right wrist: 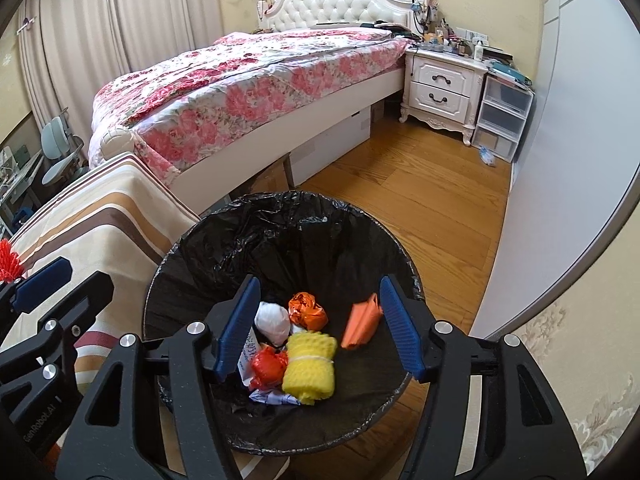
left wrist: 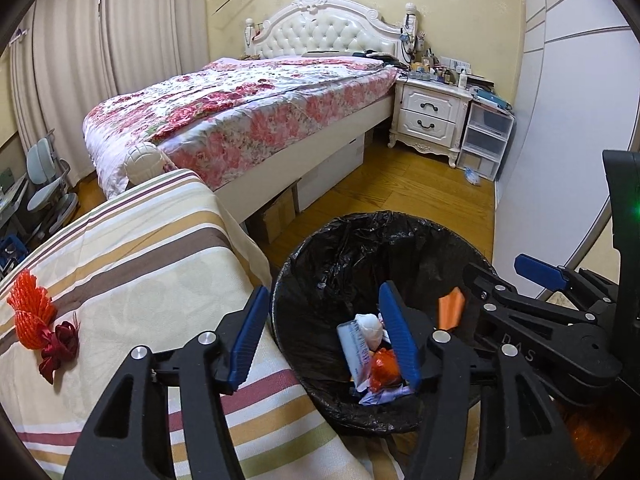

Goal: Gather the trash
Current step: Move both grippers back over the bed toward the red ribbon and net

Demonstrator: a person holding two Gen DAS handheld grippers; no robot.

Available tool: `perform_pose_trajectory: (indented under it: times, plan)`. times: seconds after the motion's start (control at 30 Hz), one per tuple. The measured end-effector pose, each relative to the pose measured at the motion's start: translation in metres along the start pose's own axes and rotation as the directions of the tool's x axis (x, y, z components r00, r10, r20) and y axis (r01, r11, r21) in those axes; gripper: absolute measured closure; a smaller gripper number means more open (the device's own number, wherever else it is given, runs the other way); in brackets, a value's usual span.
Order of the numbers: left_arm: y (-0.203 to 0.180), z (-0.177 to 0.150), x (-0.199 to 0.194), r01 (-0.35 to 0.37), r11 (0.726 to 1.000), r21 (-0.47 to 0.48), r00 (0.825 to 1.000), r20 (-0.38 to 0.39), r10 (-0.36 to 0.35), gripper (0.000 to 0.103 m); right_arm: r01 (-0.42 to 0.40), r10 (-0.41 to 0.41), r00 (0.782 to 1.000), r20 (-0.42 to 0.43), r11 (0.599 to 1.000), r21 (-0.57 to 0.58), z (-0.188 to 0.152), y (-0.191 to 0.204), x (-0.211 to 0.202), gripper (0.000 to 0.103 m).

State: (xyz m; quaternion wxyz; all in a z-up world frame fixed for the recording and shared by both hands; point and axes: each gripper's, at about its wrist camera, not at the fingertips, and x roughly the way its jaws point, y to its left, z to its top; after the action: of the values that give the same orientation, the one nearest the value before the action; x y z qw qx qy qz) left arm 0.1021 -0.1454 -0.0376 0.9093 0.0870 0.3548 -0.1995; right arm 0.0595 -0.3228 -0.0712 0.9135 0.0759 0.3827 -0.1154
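Observation:
A bin with a black liner stands on the floor beside a striped cloth surface. In it lie a yellow foam net, a white wad, orange wrappers, a red wrapper and an orange piece. My right gripper is open and empty right above the bin. My left gripper is open and empty over the bin's left rim. An orange foam net and a dark red ribbon lie on the striped cloth, left of my left gripper.
A bed with a floral quilt fills the middle. A white nightstand and plastic drawers stand at the back right. Wood floor lies between bed and wall. A small scrap lies by the drawers.

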Motion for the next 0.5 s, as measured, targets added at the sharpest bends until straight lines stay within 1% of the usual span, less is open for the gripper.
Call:
perform_pose_trajectory:
  times: [0.1,0.37,0.5]
  plan:
    - [0.005,-0.002,-0.004,-0.011,1.0,-0.014,1.0,-0.001,0.011,0.04,-0.004,0.004,1.0,-0.004,1.0,-0.002,-0.001,0.001,-0.001,0.042]
    - [0.034,-0.012,-0.022,-0.065,0.996,-0.056,0.998,0.0,0.065,0.039,-0.032,0.032,0.999,-0.011,0.999,-0.025,-0.005,0.02,-0.004,0.042]
    - [0.057,-0.021,-0.033,-0.1,0.991,-0.089,0.995,-0.002,0.1,0.039,-0.062,0.061,0.998,-0.016,0.997,-0.055,-0.007,0.04,-0.007,0.042]
